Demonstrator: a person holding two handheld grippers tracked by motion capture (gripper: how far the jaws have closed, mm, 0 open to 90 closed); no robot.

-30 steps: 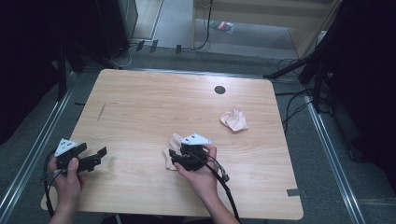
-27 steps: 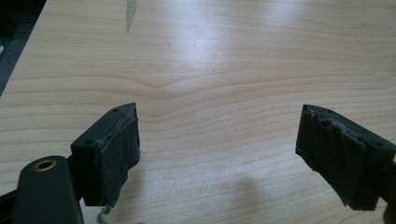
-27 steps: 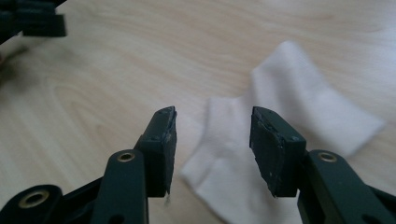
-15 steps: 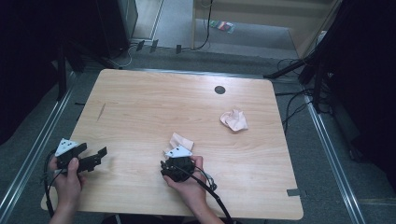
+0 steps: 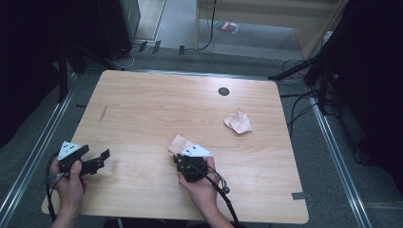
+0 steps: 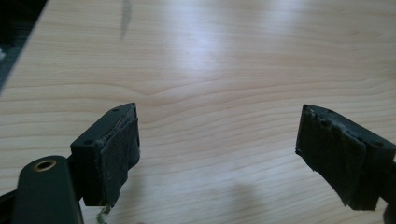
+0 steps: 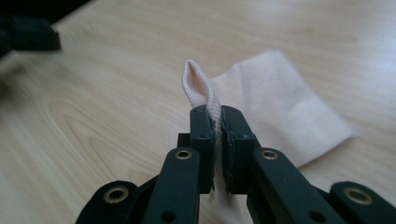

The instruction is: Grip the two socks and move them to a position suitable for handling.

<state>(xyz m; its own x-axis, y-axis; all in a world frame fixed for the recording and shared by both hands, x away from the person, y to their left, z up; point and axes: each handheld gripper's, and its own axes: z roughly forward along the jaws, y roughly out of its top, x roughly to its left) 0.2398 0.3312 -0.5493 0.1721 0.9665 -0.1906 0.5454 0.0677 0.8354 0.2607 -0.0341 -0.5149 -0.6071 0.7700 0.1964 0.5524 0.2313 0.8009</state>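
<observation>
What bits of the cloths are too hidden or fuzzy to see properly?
- High view: near cloth, partly covered by the right claw.
- Right claw view: pinched cloth edge hidden between the jaws; the dark shape top left is blurred.
- High view: crumpled cloth, folds too small.

Gripper (image 7: 215, 122) pinching cloth (image 7: 275, 112) fold

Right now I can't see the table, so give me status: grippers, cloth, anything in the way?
Right gripper just closed, pinching a fold of the cloth. Left gripper open, idle. Second cloth lies crumpled, apart. Nothing in the way.
</observation>
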